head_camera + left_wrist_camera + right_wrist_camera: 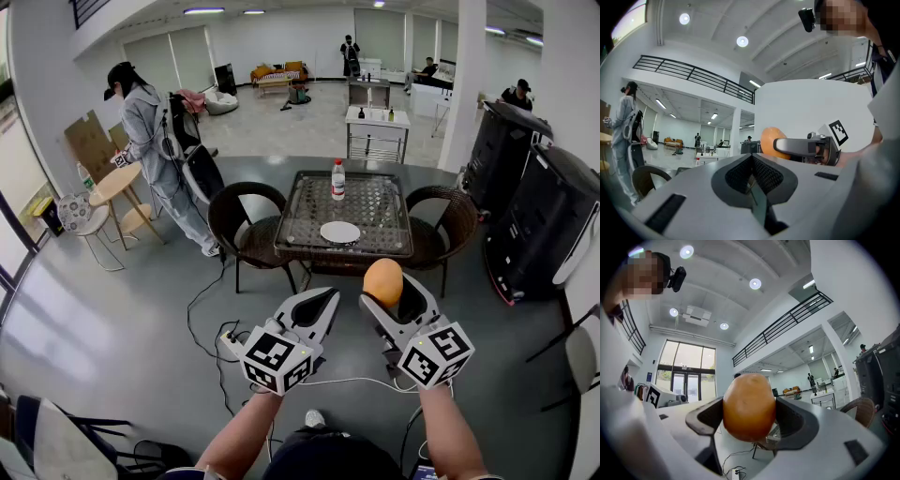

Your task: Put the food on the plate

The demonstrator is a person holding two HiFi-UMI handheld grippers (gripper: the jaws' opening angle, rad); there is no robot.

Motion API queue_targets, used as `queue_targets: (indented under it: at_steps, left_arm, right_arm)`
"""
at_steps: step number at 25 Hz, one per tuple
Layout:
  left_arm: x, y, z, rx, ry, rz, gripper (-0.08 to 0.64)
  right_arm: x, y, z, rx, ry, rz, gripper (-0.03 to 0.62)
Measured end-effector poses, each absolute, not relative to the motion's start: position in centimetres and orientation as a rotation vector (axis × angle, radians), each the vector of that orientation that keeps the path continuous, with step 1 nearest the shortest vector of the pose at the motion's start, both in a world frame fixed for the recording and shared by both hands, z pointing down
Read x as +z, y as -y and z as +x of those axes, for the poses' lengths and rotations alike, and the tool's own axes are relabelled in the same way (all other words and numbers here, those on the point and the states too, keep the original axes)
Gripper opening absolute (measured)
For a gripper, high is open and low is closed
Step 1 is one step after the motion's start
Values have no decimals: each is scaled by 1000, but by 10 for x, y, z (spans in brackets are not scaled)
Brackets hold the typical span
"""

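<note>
Bright, even light from round ceiling lamps point(755, 284) and tall windows point(686, 369) at nine o'clock, shadows faint, with heavy fisheye bending, black corners and blurred near foreground.

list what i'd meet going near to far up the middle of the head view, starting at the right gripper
right gripper, jaws shut on the orange food → white plate → water bottle

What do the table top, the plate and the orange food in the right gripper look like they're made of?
Table top: probably clear glass, glossy, with reflections over a woven grid beneath.
Plate: white and smooth; ceramic or plastic, unclear.
Orange food: smooth, matte tan-orange skin, potato-like; real or replica, cannot tell.
</note>
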State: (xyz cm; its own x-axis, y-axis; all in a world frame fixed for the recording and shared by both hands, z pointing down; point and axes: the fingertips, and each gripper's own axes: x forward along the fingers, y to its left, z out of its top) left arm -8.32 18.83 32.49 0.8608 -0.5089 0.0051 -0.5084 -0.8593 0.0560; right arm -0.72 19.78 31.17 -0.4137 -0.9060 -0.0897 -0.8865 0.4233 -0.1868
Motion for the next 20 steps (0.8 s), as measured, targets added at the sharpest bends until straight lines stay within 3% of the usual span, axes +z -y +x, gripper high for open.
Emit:
queue_targets:
  at_steps: [20]
  left_arm:
    - [330, -205, -71, -4, 817, 2978, 9]
  right_arm:
    - [314, -213, 4, -145, -2514, -1576, 341]
